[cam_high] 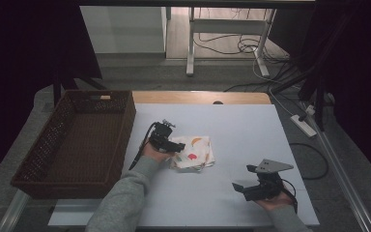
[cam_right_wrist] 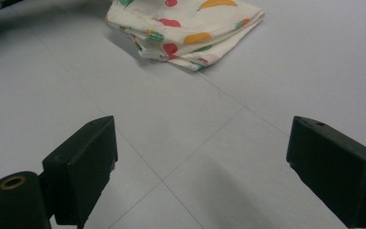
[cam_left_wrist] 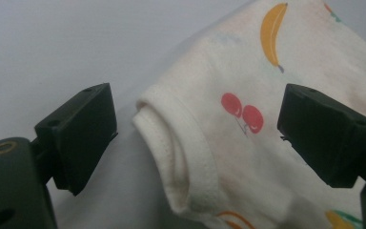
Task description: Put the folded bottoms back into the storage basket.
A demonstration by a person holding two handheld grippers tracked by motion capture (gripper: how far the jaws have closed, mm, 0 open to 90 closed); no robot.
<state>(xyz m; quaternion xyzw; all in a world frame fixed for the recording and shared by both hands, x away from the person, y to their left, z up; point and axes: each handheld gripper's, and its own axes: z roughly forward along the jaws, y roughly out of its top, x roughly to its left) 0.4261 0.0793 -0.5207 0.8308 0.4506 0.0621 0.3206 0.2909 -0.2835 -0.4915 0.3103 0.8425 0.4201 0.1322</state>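
Observation:
A folded white cloth printed with fruit (cam_high: 194, 153) lies near the middle of the white table. My left gripper (cam_high: 176, 146) is at the cloth's left edge, open. In the left gripper view its jaws straddle a rolled hem of the cloth (cam_left_wrist: 190, 143) without touching it; cherries and a banana are printed there. My right gripper (cam_high: 237, 187) is held low at the front right of the table, open and holding nothing, well apart from the cloth. In the right gripper view the folded cloth (cam_right_wrist: 186, 28) lies farther off across the table.
A dark wicker basket (cam_high: 43, 145) stands at the table's left side, with nothing in it. The wooden table edge (cam_high: 198, 97) runs along the back. Cables and a power strip (cam_high: 303, 124) lie on the floor at the right.

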